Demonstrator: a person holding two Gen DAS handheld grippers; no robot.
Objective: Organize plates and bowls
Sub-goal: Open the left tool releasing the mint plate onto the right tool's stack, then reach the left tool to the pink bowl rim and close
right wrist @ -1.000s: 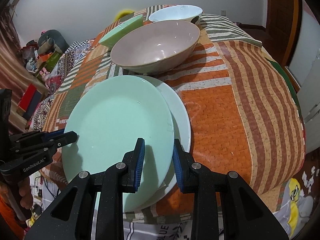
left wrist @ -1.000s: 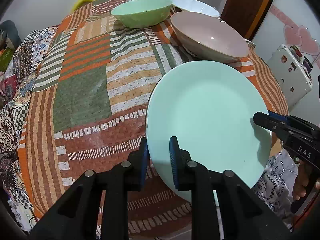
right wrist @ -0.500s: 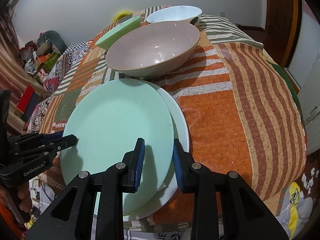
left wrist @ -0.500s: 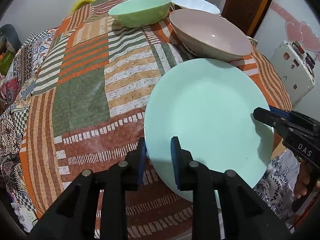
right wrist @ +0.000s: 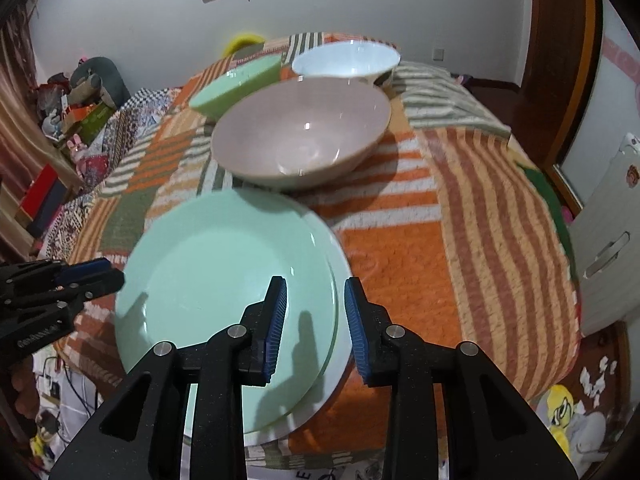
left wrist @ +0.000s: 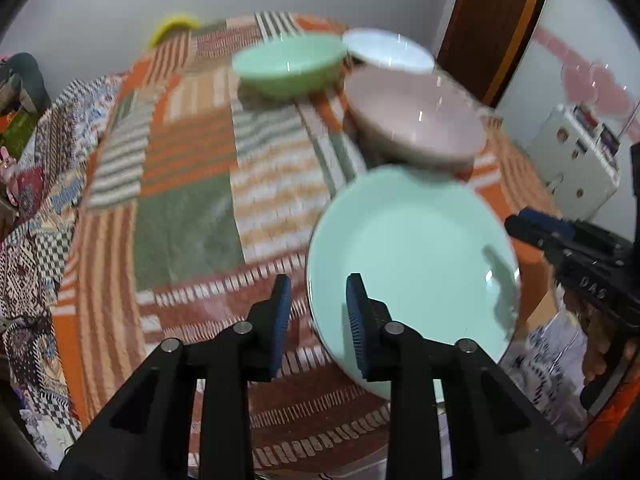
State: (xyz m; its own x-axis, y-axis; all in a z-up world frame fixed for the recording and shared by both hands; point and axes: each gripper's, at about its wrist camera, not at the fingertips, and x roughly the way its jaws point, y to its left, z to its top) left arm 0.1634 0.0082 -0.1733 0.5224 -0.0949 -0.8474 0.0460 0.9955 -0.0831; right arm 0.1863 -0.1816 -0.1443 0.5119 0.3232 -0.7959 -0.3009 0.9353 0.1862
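So my left claw and right claw both gape apart over the mint plate, gripping nothing.

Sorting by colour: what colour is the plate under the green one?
White; its rim peeks out beneath the mint-green plate, clearest in the right wrist view.

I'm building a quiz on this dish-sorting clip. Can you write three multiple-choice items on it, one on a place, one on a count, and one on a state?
1. Where does the mint plate lie?
A. on a white plate
B. inside the pink bowl
C. on the floor

2. How many bowls stand on the patchwork cloth?
A. one
B. three
C. five

3. How are the right gripper and left gripper?
A. both open
B. both clamped on the plate
C. one holds a bowl

Answers:
1 A, a white rim shows beneath it.
2 B, green bowl, pink bowl, white bowl.
3 A, both pairs of fingers are spread and touch nothing.
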